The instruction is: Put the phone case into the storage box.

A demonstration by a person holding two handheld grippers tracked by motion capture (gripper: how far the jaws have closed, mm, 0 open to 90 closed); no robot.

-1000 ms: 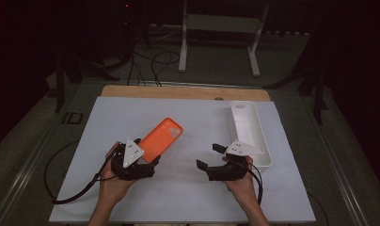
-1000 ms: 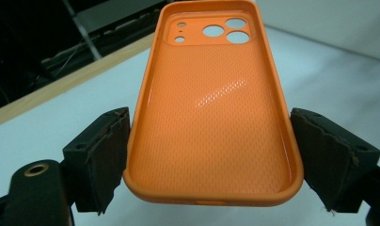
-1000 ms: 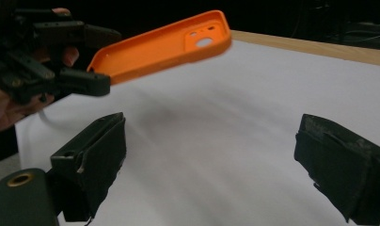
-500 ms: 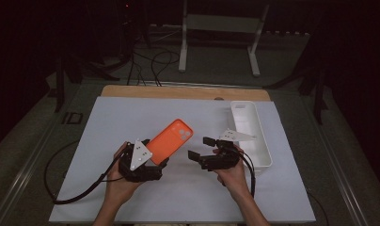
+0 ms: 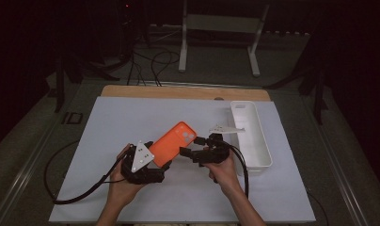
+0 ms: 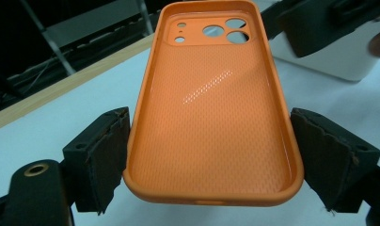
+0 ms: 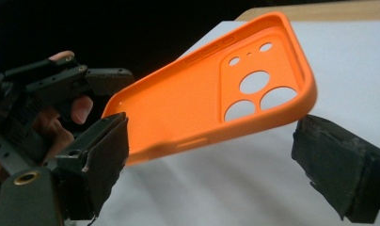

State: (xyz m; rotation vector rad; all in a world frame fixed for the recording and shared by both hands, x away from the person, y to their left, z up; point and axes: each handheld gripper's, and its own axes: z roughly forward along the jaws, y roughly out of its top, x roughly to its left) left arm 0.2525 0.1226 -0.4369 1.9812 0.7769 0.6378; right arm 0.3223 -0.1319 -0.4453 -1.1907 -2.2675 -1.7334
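Orange silicone phone case [image 5: 173,144], rectangular with rounded corners and round camera cut-outs at its far end, is held above the white sheet-covered surface [image 5: 131,117], tilted, with its hollow inner side facing up. The left claw [image 6: 209,155] grips it across the lower end: in the left gripper view both black foam pads [image 6: 106,155] press against the long side walls of the case, one pad on each side. In the high view the left claw [image 5: 153,165] sits at the near-left end of the case, with the person's left hand [image 5: 122,181] behind it.

The right claw [image 7: 211,165] stands open. In the right gripper view its two jaws are spread wide, one low at the left, the other low at the right, and the camera end of the case hangs between and above them; neither pad is seen pressing on it. In the high view the right claw [image 5: 193,147] lies just beside the case's right edge, near the cut-outs, carried by the right hand [image 5: 223,169].

A white, long, rectangular plastic tray [image 5: 261,155] rests on the surface to the right of the right hand, well clear of the case.
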